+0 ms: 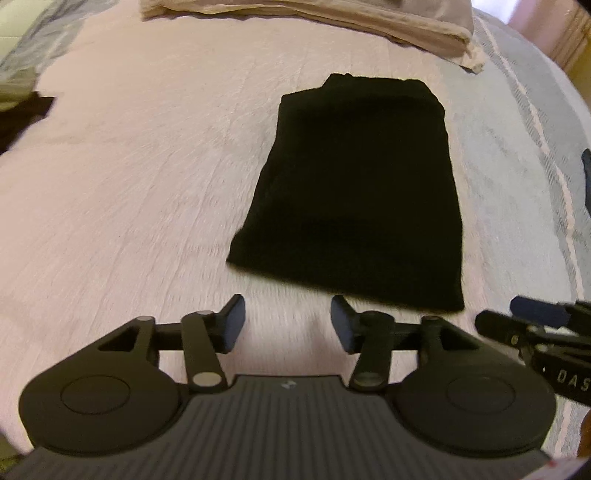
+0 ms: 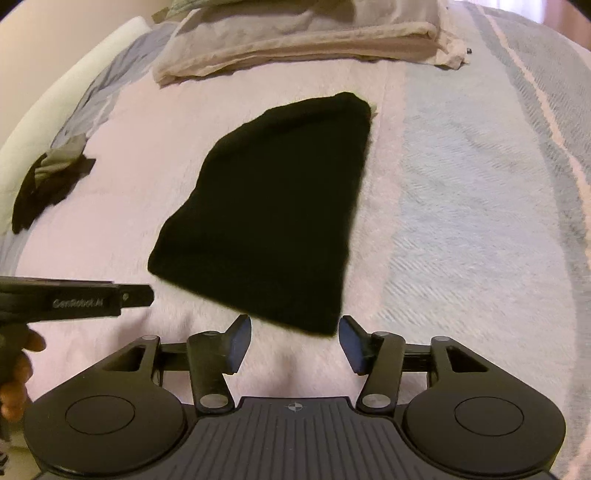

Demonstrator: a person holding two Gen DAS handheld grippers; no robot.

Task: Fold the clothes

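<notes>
Both grippers, left and right, hover with jaws apart, empty, just short of the folded black garment lying flat mid-bed. Beige folded cloth sits toward the far edge.

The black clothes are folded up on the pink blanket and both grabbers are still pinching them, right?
Not quite. The black clothes do lie folded on the pink blanket, but neither grabber is pinching them. The left wrist view shows the left gripper open with only blanket between its fingers, and the right wrist view shows the right gripper open just short of the clothes' near edge.
</notes>
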